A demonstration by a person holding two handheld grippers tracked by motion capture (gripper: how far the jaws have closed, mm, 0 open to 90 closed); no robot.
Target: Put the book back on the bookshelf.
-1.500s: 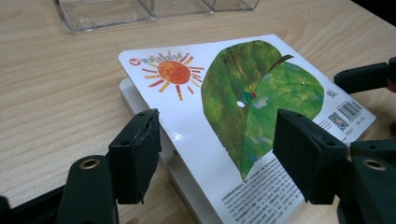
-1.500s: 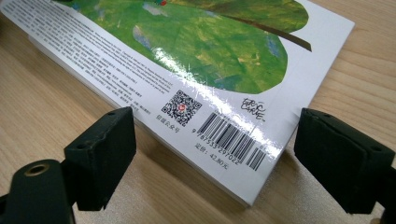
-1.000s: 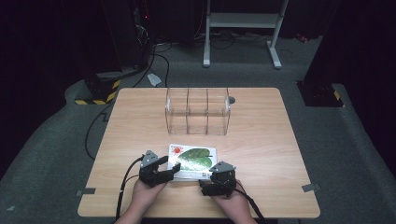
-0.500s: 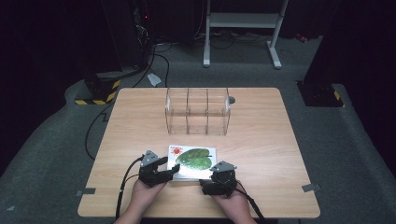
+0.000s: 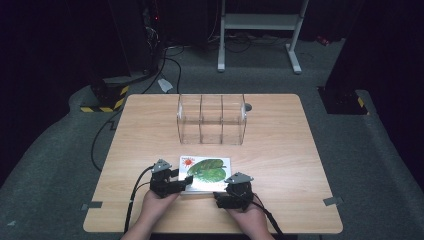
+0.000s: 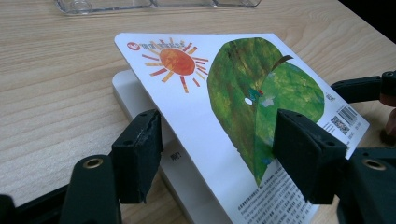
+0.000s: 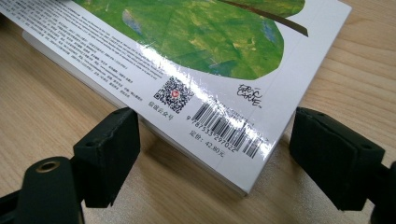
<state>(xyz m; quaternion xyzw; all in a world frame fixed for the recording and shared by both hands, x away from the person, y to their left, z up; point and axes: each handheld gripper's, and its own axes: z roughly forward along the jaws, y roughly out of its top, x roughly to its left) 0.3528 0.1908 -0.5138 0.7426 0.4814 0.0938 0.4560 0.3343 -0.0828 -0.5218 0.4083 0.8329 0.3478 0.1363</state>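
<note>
The book (image 5: 206,173) lies back cover up in the lower middle of the high view, on the near part of the table (image 5: 280,145), with the clear organiser (image 5: 212,119) well apart above it toward the frame's centre. Both grippers flank its near edge, probably so it can be lifted or opened from two sides at once. In the left gripper view the cover is raised off the pages beneath and slants between the jaws; the left gripper (image 6: 219,154) has one pad under the cover's edge and the other over the green leaf print, apparently propping the cover up, but the pads do not seem to press, so it reads as open. The right gripper (image 7: 212,156) stands open around the barcode corner at the middle of its view, its jaws having just eased slightly inward with the corner between them, neither pad touching; this looks like lining up for a grip there.
</note>
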